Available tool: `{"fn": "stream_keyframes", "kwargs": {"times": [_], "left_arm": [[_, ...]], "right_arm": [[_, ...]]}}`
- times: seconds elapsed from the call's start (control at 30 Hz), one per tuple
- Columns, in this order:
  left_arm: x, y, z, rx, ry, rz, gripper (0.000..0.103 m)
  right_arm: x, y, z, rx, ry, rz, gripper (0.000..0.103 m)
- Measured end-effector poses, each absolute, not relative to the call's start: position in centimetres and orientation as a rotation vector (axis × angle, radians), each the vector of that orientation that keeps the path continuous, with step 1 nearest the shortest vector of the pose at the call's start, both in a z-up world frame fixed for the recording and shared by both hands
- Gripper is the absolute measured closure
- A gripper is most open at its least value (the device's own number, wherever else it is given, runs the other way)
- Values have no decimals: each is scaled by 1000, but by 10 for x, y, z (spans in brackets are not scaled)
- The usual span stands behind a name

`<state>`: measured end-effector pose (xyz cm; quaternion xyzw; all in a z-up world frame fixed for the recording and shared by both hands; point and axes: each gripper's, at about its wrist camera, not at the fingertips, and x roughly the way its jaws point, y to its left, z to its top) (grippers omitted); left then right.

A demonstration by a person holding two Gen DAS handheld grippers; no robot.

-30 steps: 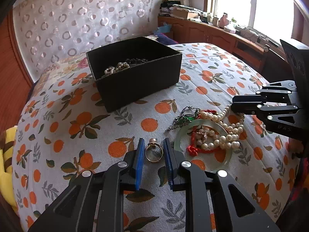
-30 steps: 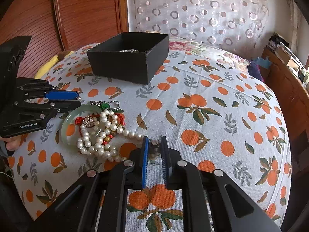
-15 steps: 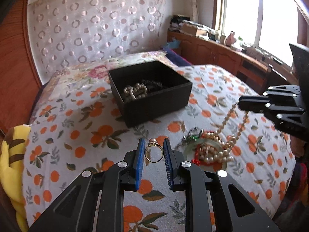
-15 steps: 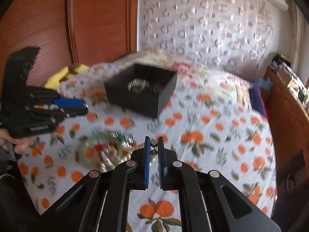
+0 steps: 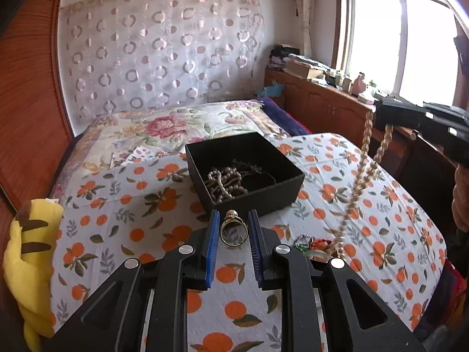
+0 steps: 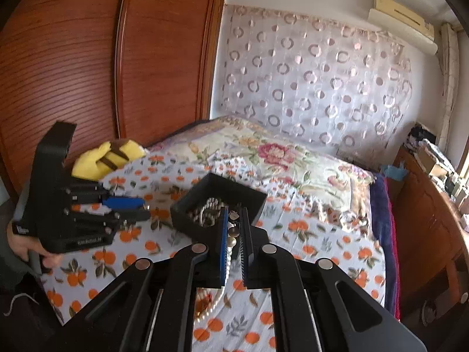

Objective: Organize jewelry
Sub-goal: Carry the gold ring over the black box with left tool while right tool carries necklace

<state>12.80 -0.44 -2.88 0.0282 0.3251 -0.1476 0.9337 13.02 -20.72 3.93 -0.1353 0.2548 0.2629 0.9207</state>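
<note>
My left gripper (image 5: 234, 220) is shut on a gold ring with a pearl (image 5: 233, 231), held in the air above the orange-print bedsheet. Just beyond it is the black box (image 5: 272, 196), which has pearl strands (image 5: 224, 183) in it. My right gripper (image 6: 233, 220) is shut on a pearl necklace (image 6: 232, 239). In the left wrist view this necklace (image 5: 363, 158) hangs in a long loop from the right gripper (image 5: 378, 117) down to a small jewelry pile (image 5: 310, 245) on the bed. The right wrist view shows the left gripper (image 6: 145, 209) to the left of the box (image 6: 234, 186).
A yellow plush toy (image 5: 29, 249) lies at the bed's left edge beside a wooden wardrobe (image 6: 73, 58). A wooden cabinet (image 5: 331, 111) with clutter on top runs under the window on the right. A person's hand (image 6: 26, 246) holds the left gripper's handle.
Both grippers have risen from the bed. The left one lifted the ring off the sheet. The right one pulled the pearl necklace up out of the pile, so it now hangs.
</note>
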Motion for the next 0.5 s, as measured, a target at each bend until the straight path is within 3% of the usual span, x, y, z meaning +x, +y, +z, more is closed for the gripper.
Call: {"fn": "stream_keyframes", "kwargs": {"times": [0.5], "left_arm": [[138,4,-14,30,633,-282,84]], "right_arm": [[164,-194,112,-306,379,486,95]]}}
